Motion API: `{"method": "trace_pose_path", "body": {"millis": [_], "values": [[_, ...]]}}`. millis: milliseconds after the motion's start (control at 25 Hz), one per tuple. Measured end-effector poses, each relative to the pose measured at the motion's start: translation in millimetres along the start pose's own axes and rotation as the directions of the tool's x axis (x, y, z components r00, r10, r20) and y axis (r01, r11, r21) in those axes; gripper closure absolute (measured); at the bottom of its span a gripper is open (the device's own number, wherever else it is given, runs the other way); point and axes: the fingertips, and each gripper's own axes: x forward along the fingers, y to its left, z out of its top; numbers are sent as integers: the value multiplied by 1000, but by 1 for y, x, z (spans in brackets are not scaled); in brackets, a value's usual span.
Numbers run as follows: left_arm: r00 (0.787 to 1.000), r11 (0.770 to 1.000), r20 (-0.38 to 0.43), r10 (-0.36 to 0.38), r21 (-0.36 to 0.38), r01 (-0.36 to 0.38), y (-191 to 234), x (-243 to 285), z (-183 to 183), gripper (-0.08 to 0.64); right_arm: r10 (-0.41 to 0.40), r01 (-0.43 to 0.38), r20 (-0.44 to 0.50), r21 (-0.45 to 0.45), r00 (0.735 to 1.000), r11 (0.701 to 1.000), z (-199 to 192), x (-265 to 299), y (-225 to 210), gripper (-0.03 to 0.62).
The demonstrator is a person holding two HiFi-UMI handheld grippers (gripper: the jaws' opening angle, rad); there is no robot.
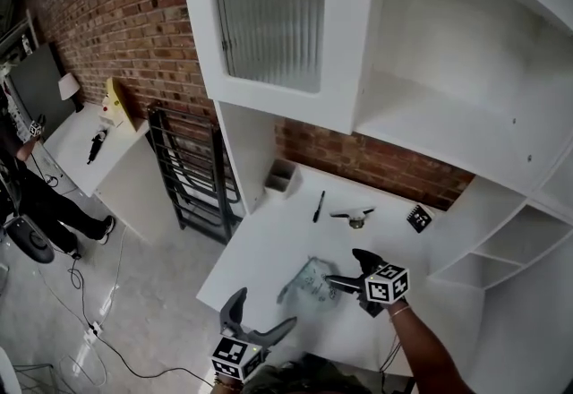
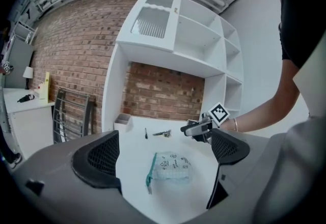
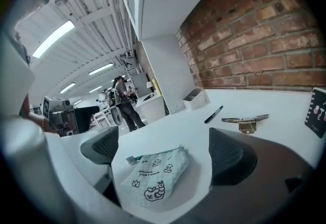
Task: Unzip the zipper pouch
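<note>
- left gripper (image 2: pixel 163 152) first: jaws spread wide, nothing between the pads, only bare white desk (image 1: pixel 269 240) and the pouch further ahead.
- in the head view the left gripper (image 1: pixel 261 316) hangs at the desk's near edge, apart from the pouch.
- right gripper (image 3: pixel 165 149) now: jaws also wide apart and gripping nothing. the zipper pouch (image 3: pixel 155 174) lies on the desk low between them, touching neither pad.
- from above, the right gripper (image 1: pixel 349 269) sits just beside the pouch's right side; the left gripper view shows that right gripper (image 2: pixel 196 129) raised off the desk, clear of the pouch.
- the zipper pouch (image 1: pixel 309 283) lies flat near the desk's front, a pale checked fabric with little printed drawings.
- its teal zipper (image 2: pixel 148 177) runs along the pouch's (image 2: pixel 170 168) edge on the left gripper's side. it looks closed, though the views are too coarse to be sure.
- behind the pouch, well apart: a pen (image 1: pixel 318 206), a metal clip (image 1: pixel 355 218), a dark card (image 1: pixel 418 218), and a small white tray (image 1: pixel 280 177) at the back left corner.
- brick wall (image 1: pixel 376 159) runs behind the desk.
</note>
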Motion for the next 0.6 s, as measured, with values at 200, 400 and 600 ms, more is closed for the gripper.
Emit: {"method": "trace_pose_path", "body": {"millis": [200, 400, 600], "values": [[999, 998, 20, 50, -33, -50, 6, -10, 5, -6, 43, -45, -97, -15, 994, 999, -3, 26, -19, 41], [998, 997, 35, 58, -47, -56, -1, -11, 11, -6, 101, -110, -194, -35, 976, 993, -9, 51, -23, 46], [999, 998, 29, 42, -43, -40, -15, -10, 11, -6, 136, -148, -295, -20, 946, 989, -22, 80, -32, 49]]}}
